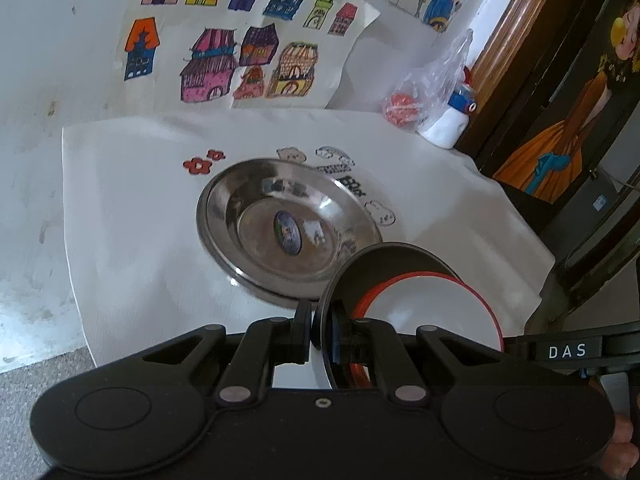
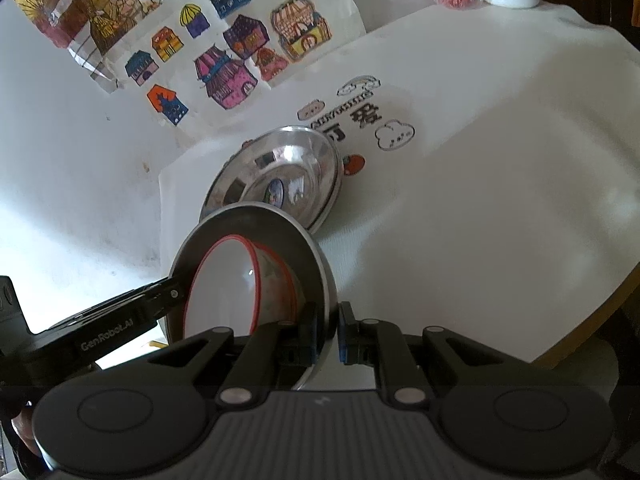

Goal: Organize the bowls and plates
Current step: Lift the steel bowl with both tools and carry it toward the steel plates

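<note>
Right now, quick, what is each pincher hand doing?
Left gripper: closed on the rim of the dark round plate carrying the red-rimmed white bowl.
Right gripper: closed on the same plate's opposite rim.

Soft daylight; mild blur; fisheye-bent edges; steel glare

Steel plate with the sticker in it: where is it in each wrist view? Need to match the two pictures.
Left wrist: steel plate lies centre frame on the white cloth, just beyond the dark dish holding the red-rimmed bowl.
Right wrist: same plate, centre-left, tilted by the fisheye, behind the dark dish.
Shared landmark: the sheet of coloured house drawings on the wall behind it.
</note>
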A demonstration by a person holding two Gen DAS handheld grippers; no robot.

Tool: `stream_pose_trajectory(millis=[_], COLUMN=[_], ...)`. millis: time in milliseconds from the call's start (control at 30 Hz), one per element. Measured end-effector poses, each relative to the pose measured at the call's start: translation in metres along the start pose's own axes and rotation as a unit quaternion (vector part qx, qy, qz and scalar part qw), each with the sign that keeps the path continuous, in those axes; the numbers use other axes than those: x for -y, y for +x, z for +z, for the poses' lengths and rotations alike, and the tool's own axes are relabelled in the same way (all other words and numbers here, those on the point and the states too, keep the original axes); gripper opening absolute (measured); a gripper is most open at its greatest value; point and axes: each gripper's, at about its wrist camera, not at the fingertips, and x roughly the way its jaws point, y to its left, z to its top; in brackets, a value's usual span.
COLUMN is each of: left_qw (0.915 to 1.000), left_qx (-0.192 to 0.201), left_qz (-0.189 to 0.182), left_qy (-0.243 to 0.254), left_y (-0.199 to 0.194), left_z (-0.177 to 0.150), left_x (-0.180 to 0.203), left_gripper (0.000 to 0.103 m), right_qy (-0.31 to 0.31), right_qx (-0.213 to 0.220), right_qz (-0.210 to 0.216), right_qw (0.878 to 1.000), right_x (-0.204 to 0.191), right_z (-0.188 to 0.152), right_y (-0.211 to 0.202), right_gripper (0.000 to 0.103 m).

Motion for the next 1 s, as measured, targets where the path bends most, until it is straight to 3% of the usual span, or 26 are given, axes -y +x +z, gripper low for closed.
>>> stream_pose_trajectory(millis=[467,1000], left_qw=[0.9996,0.9982], left_qx=[0.024,0.04], left_qz=[0.008,0.035], left_qy=[-0.015,-0.028], left_y=[0.003,0.021], left_z=[0.022,0.051], left_x=[-0.004,-0.023], left_gripper=[0.009,0.009], right_qy=[-0.018,-0.027], right_qx=[0.01,0.02], right_qz=[0.005,0.016], right_qw=[1.0,0.999], right_x=[-0.013,-0.029], right_z=[0.027,0.06], right_y=[0.011,0.051], right_gripper=[0.013,0.013])
